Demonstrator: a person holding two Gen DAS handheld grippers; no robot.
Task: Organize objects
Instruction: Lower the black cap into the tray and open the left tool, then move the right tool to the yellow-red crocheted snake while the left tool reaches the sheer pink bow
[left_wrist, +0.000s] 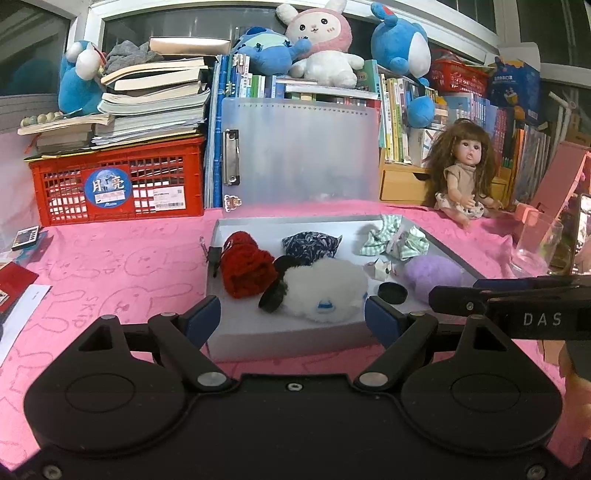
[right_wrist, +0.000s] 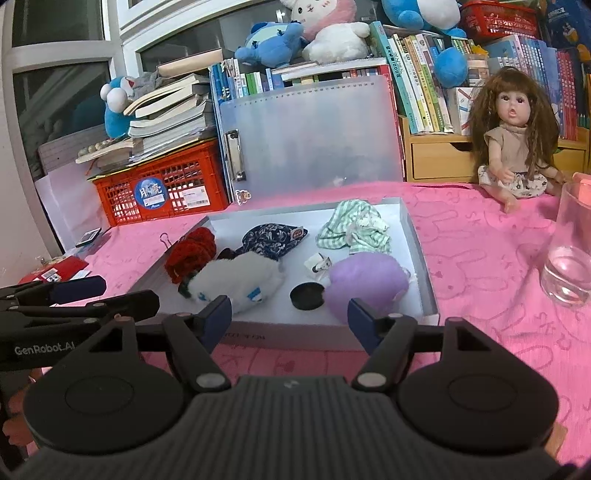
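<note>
Both tongs, left gripper (left_wrist: 292, 317) and right gripper (right_wrist: 290, 318), stand released, empty, before the tray (right_wrist: 424, 273). Their arms read "GenRobot.AI" and "DAS"; the red crate (left_wrist: 118, 184) bears a "Moon" sticker.

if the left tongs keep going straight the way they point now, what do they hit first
Probably the white plush in the box: it lies dead ahead between the open left tongs, just past the near wall. Depth is hard to judge.

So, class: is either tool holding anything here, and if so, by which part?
Nothing is held. The left tool and right tool are both open and empty, hovering before the white tray.
</note>
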